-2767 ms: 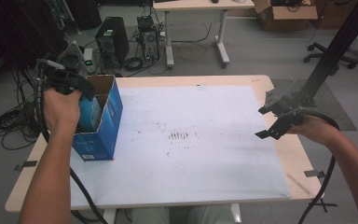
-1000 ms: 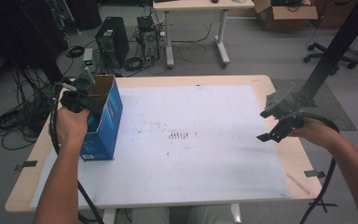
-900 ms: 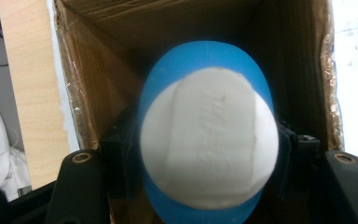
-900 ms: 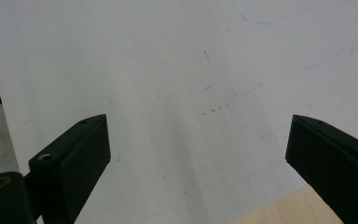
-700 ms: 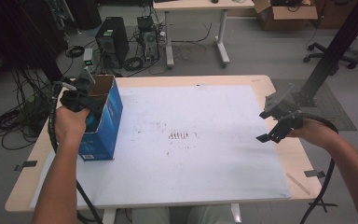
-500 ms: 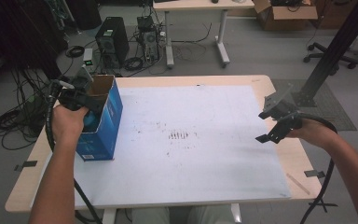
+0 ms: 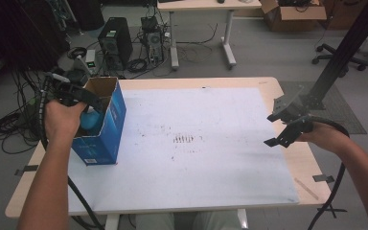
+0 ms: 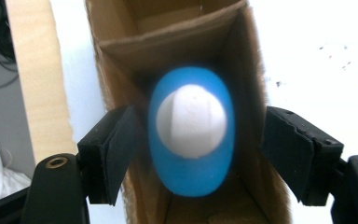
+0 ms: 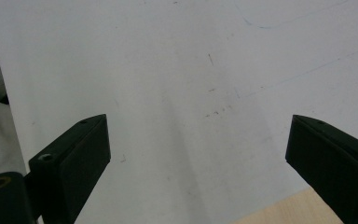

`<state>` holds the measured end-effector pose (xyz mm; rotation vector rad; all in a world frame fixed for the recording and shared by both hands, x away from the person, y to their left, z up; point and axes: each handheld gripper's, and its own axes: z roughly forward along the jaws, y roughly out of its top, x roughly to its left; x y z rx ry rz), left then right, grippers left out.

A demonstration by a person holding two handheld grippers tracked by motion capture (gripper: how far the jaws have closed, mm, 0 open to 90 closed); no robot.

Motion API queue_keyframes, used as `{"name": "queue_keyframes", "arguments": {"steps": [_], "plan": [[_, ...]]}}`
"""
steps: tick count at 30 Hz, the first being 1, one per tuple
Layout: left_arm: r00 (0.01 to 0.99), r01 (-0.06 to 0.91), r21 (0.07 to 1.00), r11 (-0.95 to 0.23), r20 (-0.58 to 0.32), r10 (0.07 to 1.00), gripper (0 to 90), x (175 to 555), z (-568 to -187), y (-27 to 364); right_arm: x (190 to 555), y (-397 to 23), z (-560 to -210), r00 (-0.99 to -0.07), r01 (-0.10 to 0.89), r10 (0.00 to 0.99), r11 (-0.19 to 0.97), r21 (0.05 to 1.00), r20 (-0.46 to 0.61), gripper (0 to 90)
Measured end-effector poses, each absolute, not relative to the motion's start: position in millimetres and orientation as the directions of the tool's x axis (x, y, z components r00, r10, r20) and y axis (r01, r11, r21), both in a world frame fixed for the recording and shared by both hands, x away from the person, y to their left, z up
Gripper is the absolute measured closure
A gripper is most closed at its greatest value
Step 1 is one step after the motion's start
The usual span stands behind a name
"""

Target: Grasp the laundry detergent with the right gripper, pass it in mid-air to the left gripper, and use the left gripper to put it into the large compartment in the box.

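Both jaws of my left tool [image 8: 193, 154] have just spread off the blue bottle [image 8: 192, 133], mid-frame inside the box [image 7: 106, 125]; snagging a flap while withdrawing could tip it.

The carton [image 7: 106, 125] is blue outside with white print near its base, and plain brown cardboard inside [image 8: 177, 37]. The bottle [image 8: 191, 130] in it is bright blue with a white cap, blurred here, possibly ribbed. The white table sheet [image 7: 191, 143] carries dark speckles; the tabletop edge [image 7: 311, 167] is pale wood. Both grippers [image 8: 191, 154] [image 9: 196, 163] have black jaws.
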<state>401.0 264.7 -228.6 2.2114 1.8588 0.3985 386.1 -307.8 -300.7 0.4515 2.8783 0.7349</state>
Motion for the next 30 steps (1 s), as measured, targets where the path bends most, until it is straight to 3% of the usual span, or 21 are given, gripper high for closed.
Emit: {"name": "queue_keyframes", "arguments": {"steps": [13, 30], "plan": [[0.237, 0.890, 0.388, -0.240, 0.055, 0.970, 16.2, 380, -180, 242, 379, -307, -293, -0.945, 0.243, 0.318, 0.835, 0.494, -0.072, 6.1], [0.391, 0.836, 0.396, -0.380, 0.055, 0.919, 7.7, 361, -156, 199, 371, -308, -285, -0.944, 0.237, 0.318, 0.833, 0.500, -0.083, 6.1]]}}
